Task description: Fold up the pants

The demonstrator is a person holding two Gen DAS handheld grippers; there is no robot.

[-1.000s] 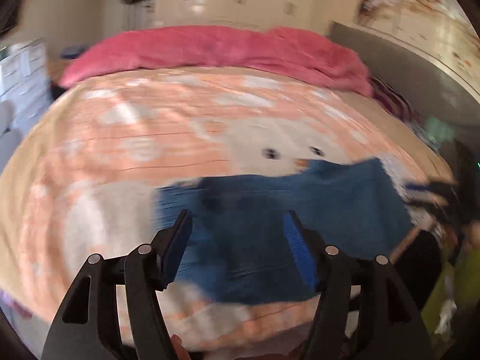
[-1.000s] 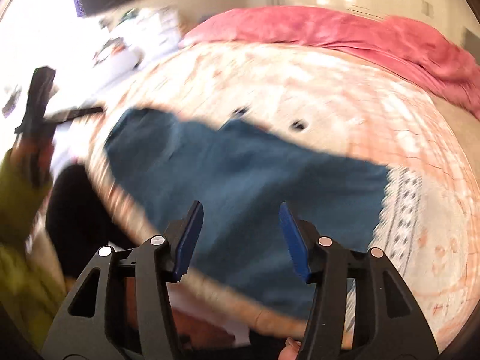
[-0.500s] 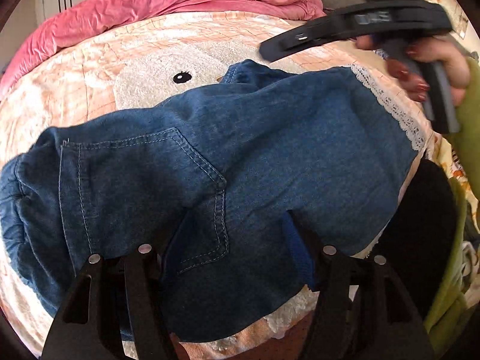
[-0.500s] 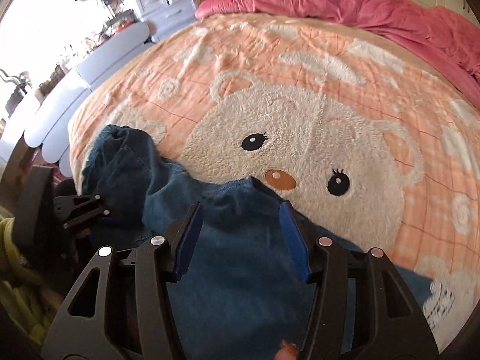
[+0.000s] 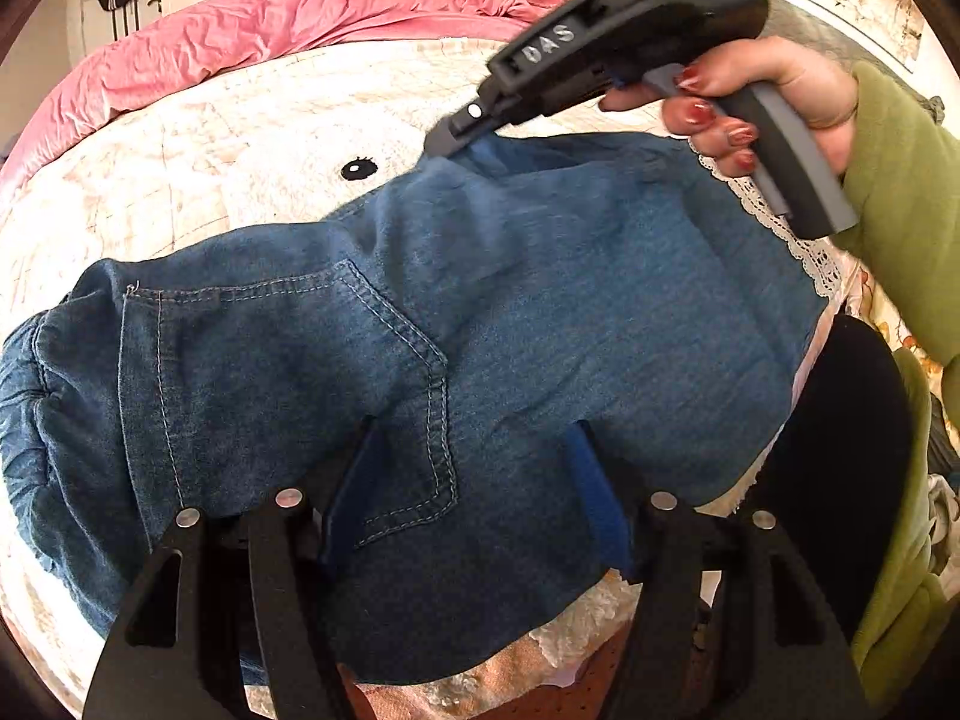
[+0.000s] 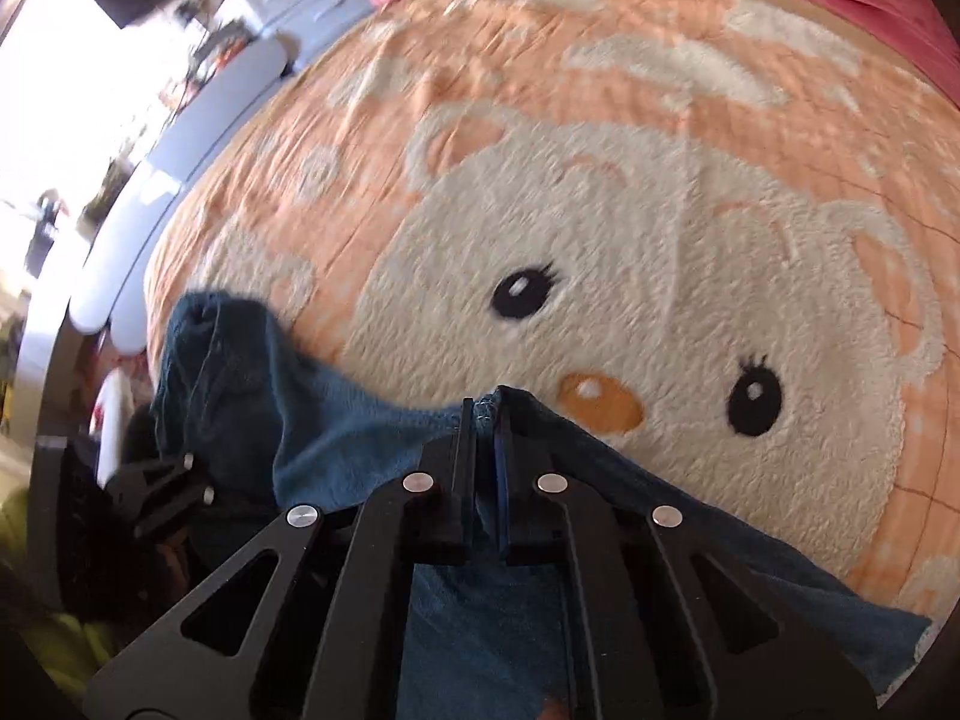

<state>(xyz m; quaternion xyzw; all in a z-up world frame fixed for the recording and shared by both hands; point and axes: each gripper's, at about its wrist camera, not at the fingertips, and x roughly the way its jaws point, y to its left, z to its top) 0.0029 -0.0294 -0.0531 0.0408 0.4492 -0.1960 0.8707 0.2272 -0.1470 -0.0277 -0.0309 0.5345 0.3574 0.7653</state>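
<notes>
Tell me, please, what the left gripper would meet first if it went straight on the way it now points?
Most likely the denim pants: the left gripper has its jaws open just above the fabric near the back pocket. Depth is hard to judge.

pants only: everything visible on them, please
The denim pants are blue, soft and thin-looking, with a stitched patch pocket and white lace trim on one edge. They lie rumpled across the bear-print blanket, draping over its near edge. The right gripper is shut on a raised fold at their far edge; the left gripper is open, its fingers resting on the fabric.
</notes>
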